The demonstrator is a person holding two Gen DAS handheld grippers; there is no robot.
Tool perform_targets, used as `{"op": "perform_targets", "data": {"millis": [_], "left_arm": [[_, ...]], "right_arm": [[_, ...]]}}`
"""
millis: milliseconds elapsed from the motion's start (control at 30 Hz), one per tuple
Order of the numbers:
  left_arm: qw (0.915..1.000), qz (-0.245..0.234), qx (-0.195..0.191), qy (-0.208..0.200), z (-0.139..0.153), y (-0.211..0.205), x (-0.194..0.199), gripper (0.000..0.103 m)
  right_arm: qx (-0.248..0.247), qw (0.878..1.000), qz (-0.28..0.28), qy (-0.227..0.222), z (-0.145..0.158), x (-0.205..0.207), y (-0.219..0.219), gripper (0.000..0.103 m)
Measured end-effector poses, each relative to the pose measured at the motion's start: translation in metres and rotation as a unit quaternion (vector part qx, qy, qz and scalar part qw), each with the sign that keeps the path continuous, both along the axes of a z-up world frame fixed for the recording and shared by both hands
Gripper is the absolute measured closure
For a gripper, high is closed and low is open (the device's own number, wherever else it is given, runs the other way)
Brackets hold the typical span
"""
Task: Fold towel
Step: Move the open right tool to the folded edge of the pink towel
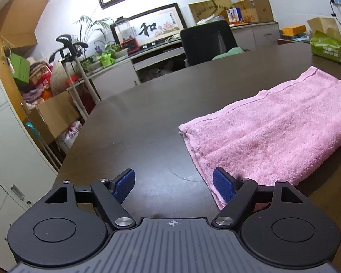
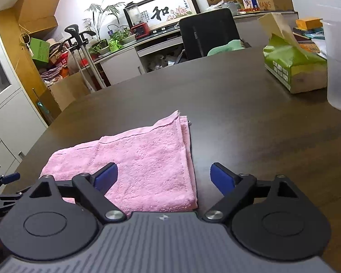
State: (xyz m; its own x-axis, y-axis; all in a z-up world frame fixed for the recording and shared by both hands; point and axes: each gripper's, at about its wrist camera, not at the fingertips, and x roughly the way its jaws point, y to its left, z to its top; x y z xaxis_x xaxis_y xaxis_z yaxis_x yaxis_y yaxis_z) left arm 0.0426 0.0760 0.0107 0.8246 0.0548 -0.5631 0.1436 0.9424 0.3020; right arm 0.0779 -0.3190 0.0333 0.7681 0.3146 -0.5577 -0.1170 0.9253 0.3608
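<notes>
A pink towel (image 1: pixel 272 132) lies folded flat on the dark table (image 1: pixel 136 118). My left gripper (image 1: pixel 174 185) is open and empty, just above the table at the towel's near left corner; its right pad is over the towel's edge. In the right wrist view the towel (image 2: pixel 145 159) shows stacked layers along its right edge. My right gripper (image 2: pixel 163 178) is open and empty, over the towel's near right corner, with the left pad above the cloth and the right pad above bare table (image 2: pixel 238 118). The left gripper also shows at the far left of the right wrist view (image 2: pixel 2 186).
A green tissue pack (image 2: pixel 293 66) and a translucent plastic cup (image 2: pixel 339 63) stand at the table's right. A black office chair (image 2: pixel 209 31) is behind the far edge. Cabinets, plants and boxes line the walls to the left and back.
</notes>
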Motion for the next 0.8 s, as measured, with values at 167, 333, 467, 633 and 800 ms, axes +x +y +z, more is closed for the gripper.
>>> {"op": "perform_targets", "data": {"millis": [167,333,467,633,800], "left_arm": [[0.9980,0.042,-0.045,0.011,0.007,0.027,0.009,0.023],[0.9957,0.060,-0.071,0.001,0.013,0.041,0.006,0.023],[0.9969,0.023,-0.071,-0.025,0.016,0.029,-0.004,0.023],[0.9975,-0.043,-0.057,-0.005,0.011,0.010,-0.010,0.023],[0.9983,-0.041,-0.033,0.025,0.002,0.006,-0.007,0.023]], "right_arm": [[0.007,1.000,0.002,0.009,-0.004,-0.001,0.000,0.012],[0.006,1.000,0.004,0.016,-0.008,0.001,0.001,0.011],[0.005,1.000,0.004,0.019,-0.009,0.001,0.003,0.010],[0.005,1.000,0.007,0.021,-0.008,0.001,0.007,0.009],[0.000,1.000,0.010,0.024,-0.009,0.000,0.009,0.008]]}}
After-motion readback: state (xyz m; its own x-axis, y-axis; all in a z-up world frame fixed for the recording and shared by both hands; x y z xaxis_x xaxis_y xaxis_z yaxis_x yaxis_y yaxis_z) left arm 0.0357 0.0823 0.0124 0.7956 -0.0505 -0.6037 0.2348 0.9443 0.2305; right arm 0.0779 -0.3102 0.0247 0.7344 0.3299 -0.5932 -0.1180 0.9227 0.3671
